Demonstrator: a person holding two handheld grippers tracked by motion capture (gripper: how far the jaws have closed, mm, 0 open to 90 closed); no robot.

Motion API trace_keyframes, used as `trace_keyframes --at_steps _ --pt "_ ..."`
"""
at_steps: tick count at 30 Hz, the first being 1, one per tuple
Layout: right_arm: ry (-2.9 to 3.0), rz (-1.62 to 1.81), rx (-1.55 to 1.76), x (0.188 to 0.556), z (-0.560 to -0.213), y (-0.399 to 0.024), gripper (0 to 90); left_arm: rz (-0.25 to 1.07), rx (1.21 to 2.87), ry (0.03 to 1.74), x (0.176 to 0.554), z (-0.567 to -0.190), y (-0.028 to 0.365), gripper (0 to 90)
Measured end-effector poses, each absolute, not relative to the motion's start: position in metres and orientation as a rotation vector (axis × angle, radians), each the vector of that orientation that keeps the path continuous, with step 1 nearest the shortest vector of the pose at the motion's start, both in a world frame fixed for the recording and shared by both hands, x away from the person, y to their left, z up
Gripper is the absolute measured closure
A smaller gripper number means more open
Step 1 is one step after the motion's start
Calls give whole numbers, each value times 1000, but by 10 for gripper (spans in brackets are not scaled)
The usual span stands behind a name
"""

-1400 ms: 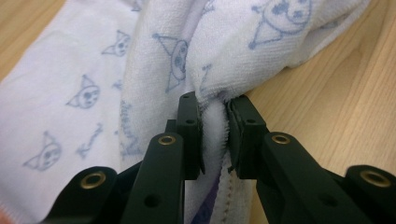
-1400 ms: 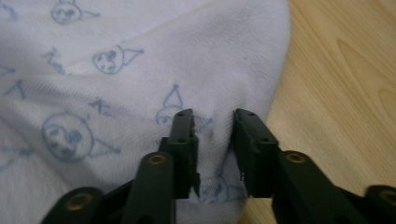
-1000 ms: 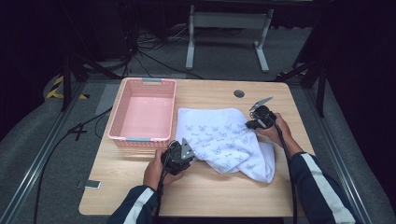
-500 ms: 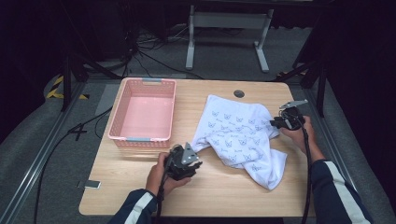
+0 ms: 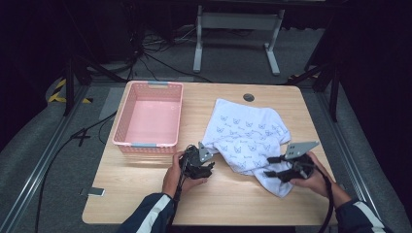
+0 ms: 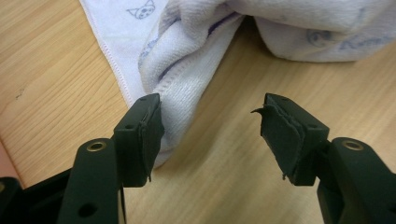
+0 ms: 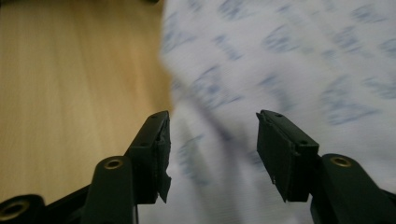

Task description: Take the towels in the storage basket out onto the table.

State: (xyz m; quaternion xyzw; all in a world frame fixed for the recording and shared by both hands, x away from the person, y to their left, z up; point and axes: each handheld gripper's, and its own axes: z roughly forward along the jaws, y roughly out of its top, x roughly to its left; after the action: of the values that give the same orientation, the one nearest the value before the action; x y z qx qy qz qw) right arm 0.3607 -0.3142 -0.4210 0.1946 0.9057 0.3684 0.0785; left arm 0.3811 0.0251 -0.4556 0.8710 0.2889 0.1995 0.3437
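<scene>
One soft, rumpled terry towel drapes smooth wood-grain table.

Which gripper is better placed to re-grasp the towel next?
Left, probably. The left gripper stands open with the towel edge beside one pad; the right gripper is open over flat cloth.

on the counter the basket sat at the left and the towel lay just to its right, apart from it. the left claw rested at the towel's near left edge, in front of the basket. the right claw lay over the towel's near right corner. a phone lay at the counter's near left edge.
</scene>
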Motion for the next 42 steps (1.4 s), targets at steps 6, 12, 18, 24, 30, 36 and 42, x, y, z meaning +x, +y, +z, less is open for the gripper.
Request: trace_keyframes --at_steps 6,12,18,24,30,36,42 --pt "2767 987 530 348 -440 -299 441 543 2292 750 394 -462 15 485" --pt "2700 929 546 352 -442 -303 790 576 2296 759 402 -461 16 759" --pt "2645 1056 534 346 -419 -313 867 575 2261 686 389 -438 28 833" --pt "2495 1196 517 337 -383 -320 872 599 2201 689 377 -411 50 835" --pt "2215 1348 701 356 -341 -362 875 644 2135 749 383 -388 73 835" --pt "2172 1182 914 417 -350 -376 874 646 2194 791 415 -387 58 828" --pt "2227 947 1099 469 -400 -380 869 615 2234 826 435 -401 28 628"
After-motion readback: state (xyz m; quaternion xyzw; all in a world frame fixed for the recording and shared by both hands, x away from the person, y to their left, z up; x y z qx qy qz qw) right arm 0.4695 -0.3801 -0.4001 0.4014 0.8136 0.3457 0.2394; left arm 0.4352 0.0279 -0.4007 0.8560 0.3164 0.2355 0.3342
